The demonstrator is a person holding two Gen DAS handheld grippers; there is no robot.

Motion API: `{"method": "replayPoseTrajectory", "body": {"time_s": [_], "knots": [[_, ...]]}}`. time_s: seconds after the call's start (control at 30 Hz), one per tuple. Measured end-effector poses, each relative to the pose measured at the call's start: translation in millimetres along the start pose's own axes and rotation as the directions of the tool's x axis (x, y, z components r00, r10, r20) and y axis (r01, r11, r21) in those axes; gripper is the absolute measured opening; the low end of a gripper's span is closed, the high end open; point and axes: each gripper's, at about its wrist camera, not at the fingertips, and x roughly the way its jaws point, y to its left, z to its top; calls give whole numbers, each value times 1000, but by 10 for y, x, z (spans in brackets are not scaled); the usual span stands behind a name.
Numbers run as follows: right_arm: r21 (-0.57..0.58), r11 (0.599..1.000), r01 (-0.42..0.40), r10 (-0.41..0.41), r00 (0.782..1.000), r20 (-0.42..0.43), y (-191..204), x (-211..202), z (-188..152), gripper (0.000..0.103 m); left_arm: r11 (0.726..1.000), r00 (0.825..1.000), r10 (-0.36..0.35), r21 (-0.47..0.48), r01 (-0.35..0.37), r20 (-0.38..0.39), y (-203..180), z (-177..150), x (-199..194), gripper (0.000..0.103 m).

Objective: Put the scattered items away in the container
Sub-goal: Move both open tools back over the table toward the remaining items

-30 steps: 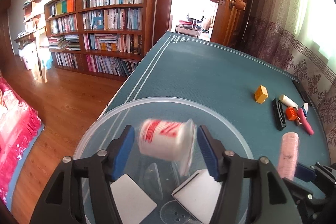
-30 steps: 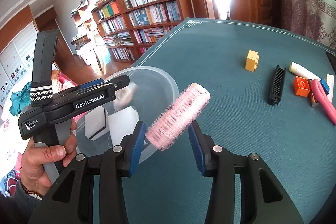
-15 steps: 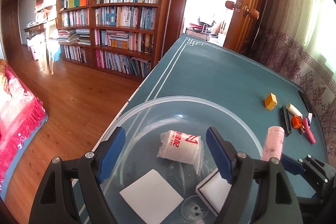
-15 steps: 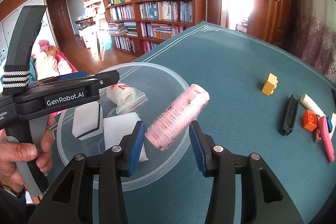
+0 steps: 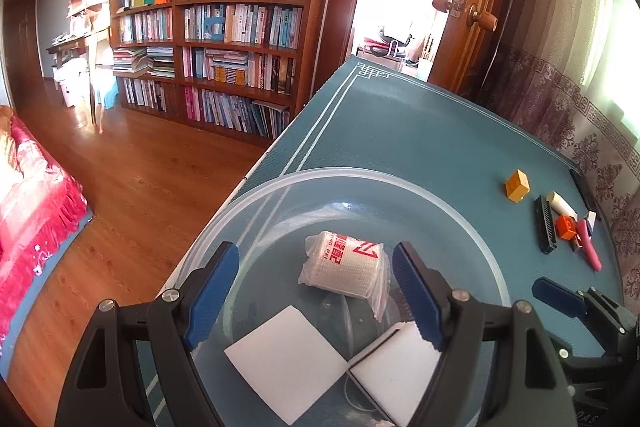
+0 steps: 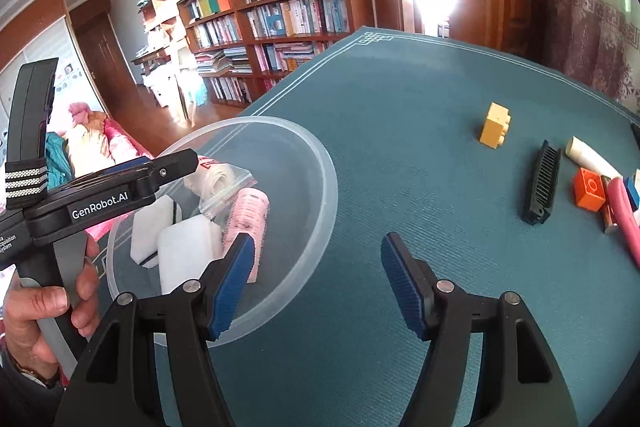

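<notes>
While four items already lie in the clear container (image 6: 320,187), a cluster is still scattered on the worktop (image 6: 400,107).

Inside, lower left of the right-wrist frame, sit the bagged roll (image 5: 344,263), two white sponges (image 6: 180,251) and the pink curler (image 6: 248,219); both left tongs (image 5: 316,295) and right tongs (image 6: 316,283) gape apart, empty. Yellow block (image 6: 495,125), black comb (image 6: 542,183), orange brick (image 6: 589,187), white tube (image 6: 588,157) and pink stick (image 6: 626,223) wait at right, well apart from either tongs.

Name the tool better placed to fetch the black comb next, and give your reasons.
Right. The right tool is open, empty and over the mat facing the black comb; the left tool hovers over the bowl, farther away.
</notes>
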Motion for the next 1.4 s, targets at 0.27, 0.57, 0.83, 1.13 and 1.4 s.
{"method": "replayPoseTrajectory", "body": {"time_s": [0.27, 0.57, 0.83, 1.13, 1.4], "knots": [[60, 998, 23, -24, 1000, 14, -183, -144, -92, 69, 1000, 1000, -11, 29, 11, -15, -157, -11, 11, 83], [163, 984, 70, -75, 997, 21, -533, -274, -217, 69, 995, 998, -43, 86, 46, -36, -475, -28, 23, 83], [263, 956, 129, -144, 989, 41, -935, -469, -347, 69, 984, 996, -68, 160, 76, -57, -880, -55, 61, 83], [370, 904, 216, -254, 966, 57, -1412, -709, -544, 69, 961, 990, -121, 242, 134, -67, -1385, -120, 25, 83], [431, 861, 270, -323, 945, 53, -1654, -879, -689, 69, 943, 987, -136, 295, 154, -82, -1654, -199, -2, 83]]}}
